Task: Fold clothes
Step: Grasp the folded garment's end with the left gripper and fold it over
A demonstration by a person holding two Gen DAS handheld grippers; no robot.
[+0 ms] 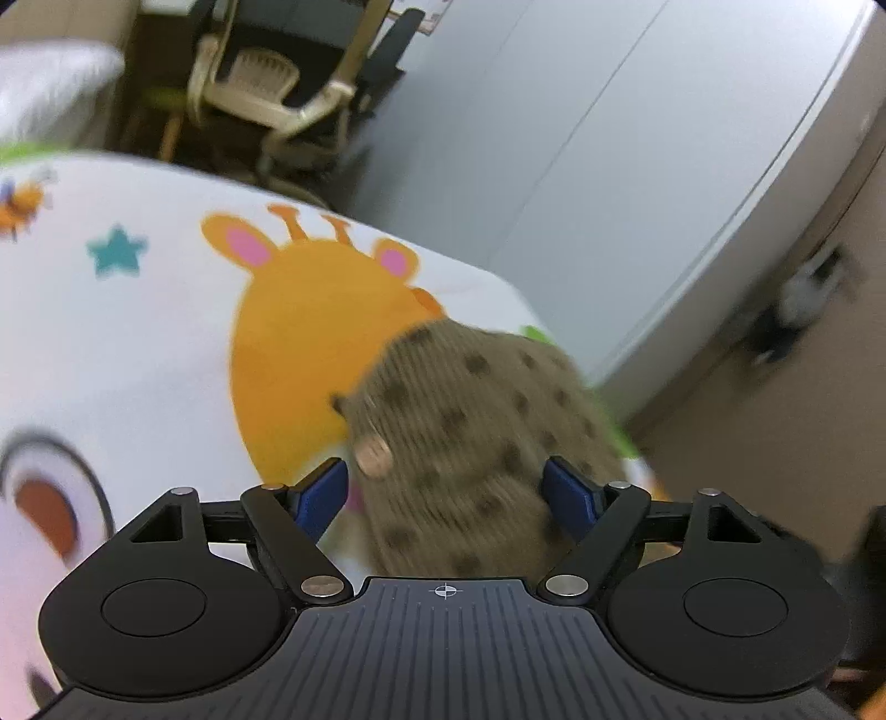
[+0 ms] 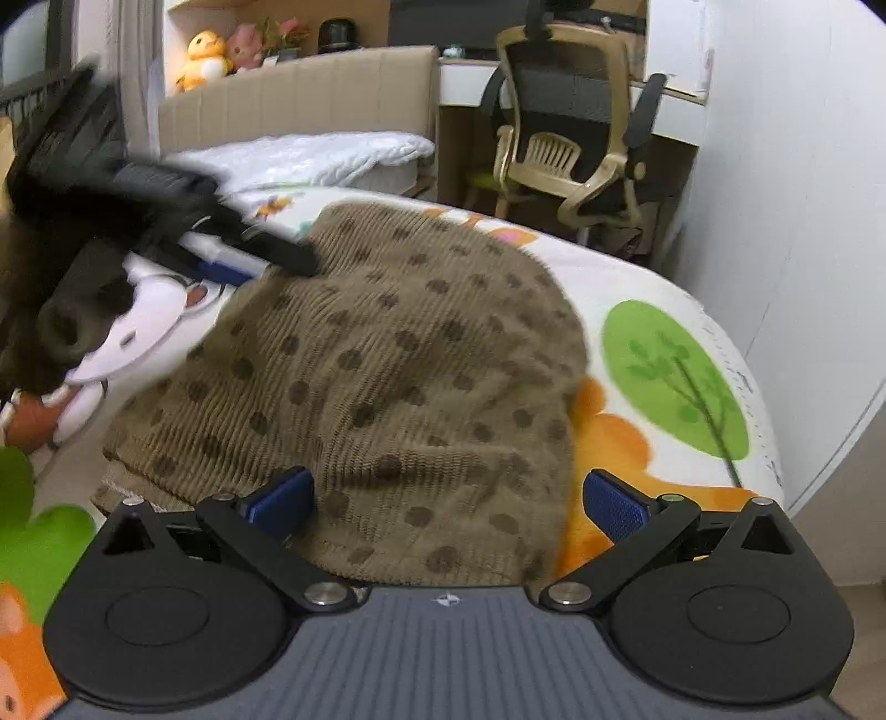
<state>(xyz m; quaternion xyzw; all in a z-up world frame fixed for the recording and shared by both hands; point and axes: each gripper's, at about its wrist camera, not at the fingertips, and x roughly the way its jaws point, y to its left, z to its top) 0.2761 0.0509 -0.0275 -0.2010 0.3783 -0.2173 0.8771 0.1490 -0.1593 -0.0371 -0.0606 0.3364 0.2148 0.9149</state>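
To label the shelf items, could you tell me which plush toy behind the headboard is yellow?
The left plush toy, a yellow chick with an orange beak; the plush beside it is pink.

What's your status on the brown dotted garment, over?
Left gripper open, garment between its fingers. Right gripper open at the near hem. Garment bunched on the cartoon bedsheet, not folded. Nothing in the way.

Garment: motion-blurred in the left wrist view; its near end is hidden behind the gripper body at the bottom of the frame.
Left gripper: a dark smear at upper left of the right wrist view; finger spacing unreadable there.
Bedsheet: cut off at the lower left edge.
Shelf toys: too small to identify, top left.
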